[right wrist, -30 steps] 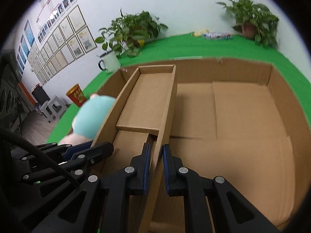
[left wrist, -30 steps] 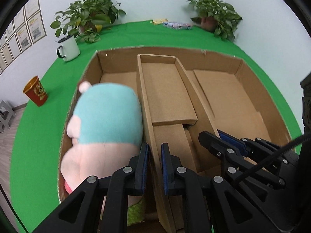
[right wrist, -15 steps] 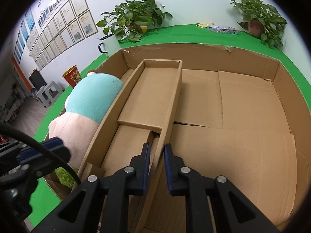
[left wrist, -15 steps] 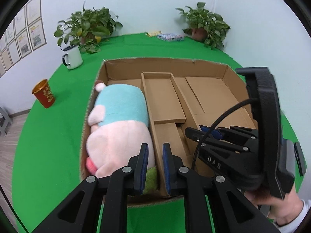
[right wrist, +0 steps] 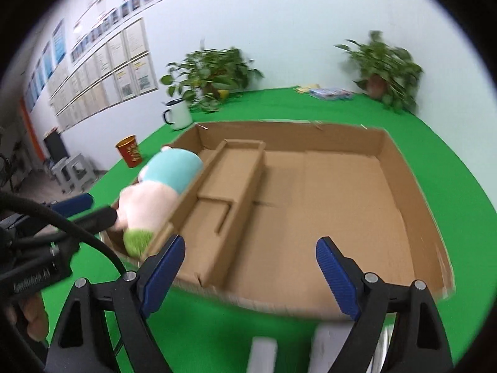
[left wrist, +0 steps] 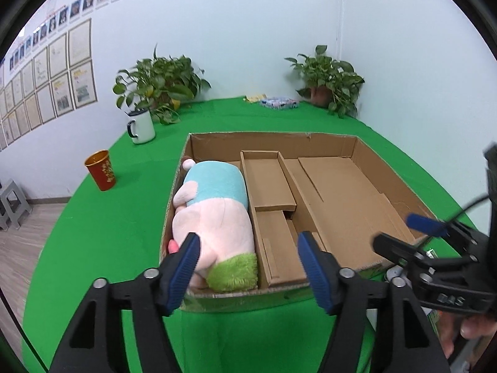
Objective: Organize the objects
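Now I've pulled both grippers back off the cardboard box; a second ago each pinched a wall of its inner divider, so that looks placed. Plush toy lies in the left compartment. Left gripper and right gripper have just opened, jaws apart, nothing between them.

Pink plush toy w/ teal top, green fuzzy end, lies on its side in left compartment of cardboard box, against the narrow divider tray.
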A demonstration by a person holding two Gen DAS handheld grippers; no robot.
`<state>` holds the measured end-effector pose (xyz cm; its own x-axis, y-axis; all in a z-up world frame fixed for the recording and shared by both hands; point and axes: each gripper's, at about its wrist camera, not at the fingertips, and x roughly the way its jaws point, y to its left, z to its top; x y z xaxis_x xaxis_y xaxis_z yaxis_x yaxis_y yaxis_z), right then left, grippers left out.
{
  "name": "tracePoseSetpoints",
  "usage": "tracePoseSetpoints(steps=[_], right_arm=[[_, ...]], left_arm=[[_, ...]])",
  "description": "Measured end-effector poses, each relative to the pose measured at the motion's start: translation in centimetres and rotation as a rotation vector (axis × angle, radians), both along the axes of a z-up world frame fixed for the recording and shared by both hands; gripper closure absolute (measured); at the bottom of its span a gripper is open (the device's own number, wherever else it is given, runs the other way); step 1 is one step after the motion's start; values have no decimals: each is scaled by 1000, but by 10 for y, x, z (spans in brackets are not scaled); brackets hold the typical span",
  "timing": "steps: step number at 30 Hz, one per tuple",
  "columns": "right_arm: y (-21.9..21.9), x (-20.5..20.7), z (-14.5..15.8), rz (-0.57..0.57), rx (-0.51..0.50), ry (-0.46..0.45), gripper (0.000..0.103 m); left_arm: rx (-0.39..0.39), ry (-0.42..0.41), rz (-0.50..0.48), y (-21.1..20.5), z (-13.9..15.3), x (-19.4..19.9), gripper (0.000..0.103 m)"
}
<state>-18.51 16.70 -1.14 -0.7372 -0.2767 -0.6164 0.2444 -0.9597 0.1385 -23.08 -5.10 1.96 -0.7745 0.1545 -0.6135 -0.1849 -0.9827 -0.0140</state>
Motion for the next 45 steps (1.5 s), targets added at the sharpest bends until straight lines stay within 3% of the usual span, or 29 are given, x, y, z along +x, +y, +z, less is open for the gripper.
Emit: tracePoseSetpoints(steps=[2,6,7,16,23,24,26,28,34,38,45], right_arm=[[7,21,-2,-16,55,34,17],[16,53,-8,-3,25,11,17],[15,63,-10,7,25,0,17],[-11,131,-44,86,123,-91,17],[-3,135,-56,61,169,-121,21],[0,135,-57,54,163,-125,22],[6,136,-61,51,121,-160,42],[7,137,-65,61,97,-191,47],[9,150,-67,77,60,-188,46],[6,151,-70,75,54,-191,37],[3,149,-64,67,71,-151,36]], left_arm=[[-14,33,-2,4,0,13,33],[-13,109,18,12,3,43,2],[-1,122,24,13,2,50,1],[111,12,-15,15,-27,74,1],[180,-136,-62,22,-53,72,1],[191,-150,-72,24,-56,73,1],[207,-173,-89,28,-59,72,1],[227,-200,-114,33,-62,70,1],[313,-343,-234,51,-80,59,2],[393,-447,-279,67,-96,43,5],[432,-554,-336,98,-115,16,28]])
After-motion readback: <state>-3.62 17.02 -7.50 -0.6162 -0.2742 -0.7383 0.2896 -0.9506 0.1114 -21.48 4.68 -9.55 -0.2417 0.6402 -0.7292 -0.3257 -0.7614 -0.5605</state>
